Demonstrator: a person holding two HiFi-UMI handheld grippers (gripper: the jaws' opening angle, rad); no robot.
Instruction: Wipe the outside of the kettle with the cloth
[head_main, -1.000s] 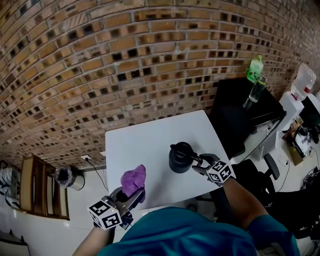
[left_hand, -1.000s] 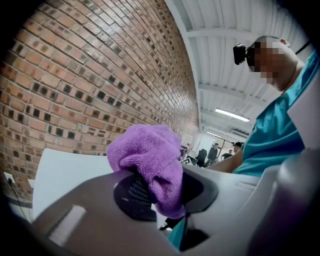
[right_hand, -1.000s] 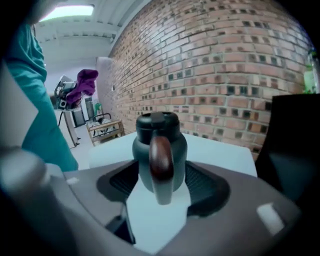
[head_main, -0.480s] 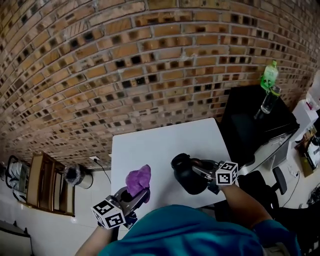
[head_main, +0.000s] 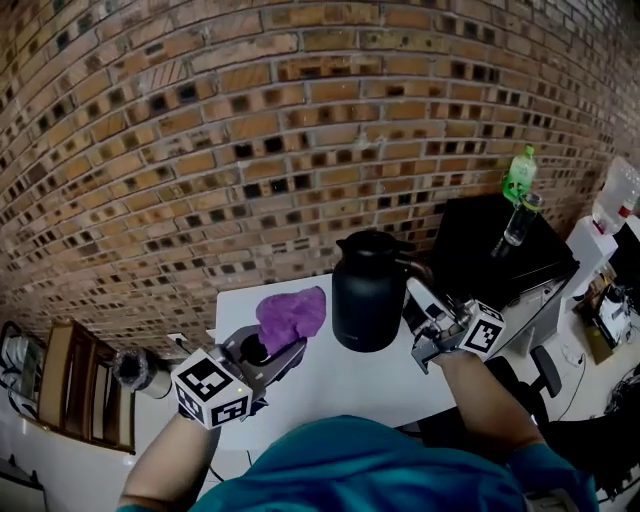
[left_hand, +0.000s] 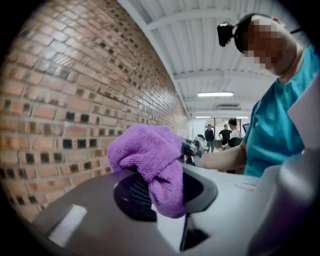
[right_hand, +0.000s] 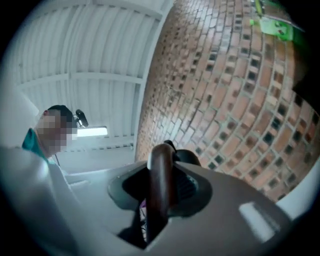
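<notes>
View from my head, looking down. A brick wall (head_main: 250, 150) fills the far side. In front of it stands a white table (head_main: 340, 385), and a black desk (head_main: 490, 250) sits to its right. The black kettle (head_main: 368, 295) is upright over the far part of the table, just right of centre, carried by its handle (right_hand: 159, 185). My right gripper (head_main: 415, 300) grasps that handle. Its jaws have just been closing, and its own view shows the dark curved bar pinched between the two pads. The purple cloth (head_main: 291, 315) is bunched up just left of the kettle, and I cannot tell whether the two touch. My left gripper (head_main: 285, 348) is clenched on the cloth. In its own view a fold hangs down between the pads and the rest bulges out above them. At the far right, a green bottle (head_main: 520, 172) and a clear glass (head_main: 518, 222) stand close together on the black desk.
</notes>
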